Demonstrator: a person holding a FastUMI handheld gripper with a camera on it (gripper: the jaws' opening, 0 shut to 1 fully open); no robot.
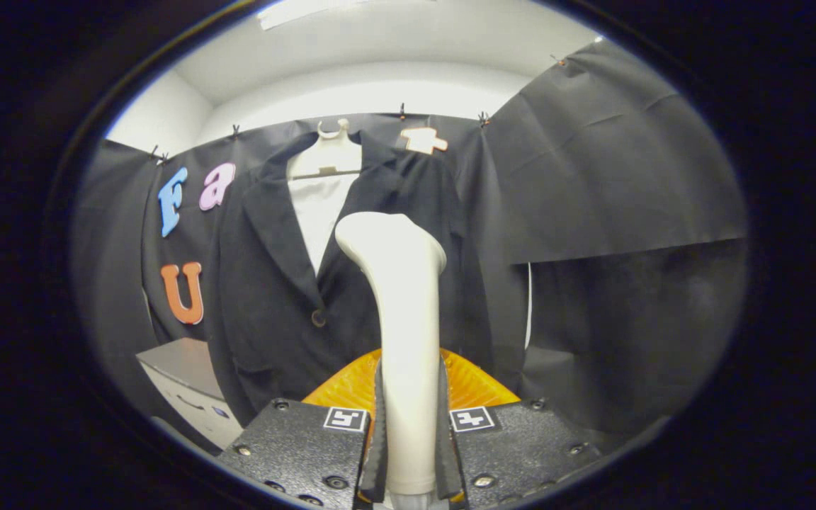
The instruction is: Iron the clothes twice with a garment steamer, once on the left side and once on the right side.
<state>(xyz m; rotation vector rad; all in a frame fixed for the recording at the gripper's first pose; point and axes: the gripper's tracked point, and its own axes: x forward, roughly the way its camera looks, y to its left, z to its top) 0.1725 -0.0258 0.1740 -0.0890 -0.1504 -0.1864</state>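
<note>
Tongs (408, 453) clamped narrow on the handle of the garment steamer (399, 333), both fingers pressed against its sides, held upright so the rounded head points toward the jacket (295, 283) beyond. Probably gripped low on the handle to leave the head free to sweep the cloth. Steamer head in front of the jacket's middle, just to the side of its button (318, 318), apparently not yet touching the fabric, though depth hard to judge. Jacket hung on a pale hanger (330, 152) against the booth wall, open at the lapels over a white shirt (317, 212), hanging flat and ready for a pass down each side. An orange ribbed part (475, 382) behind the handle, just ahead of the fingers, perhaps belonging to the steamer; cannot tell. Beside the jacket's lower hem, a grey-topped cabinet (185, 382), near enough to hamper a low stroke on that side. Otherwise nothing between steamer and jacket.
</note>
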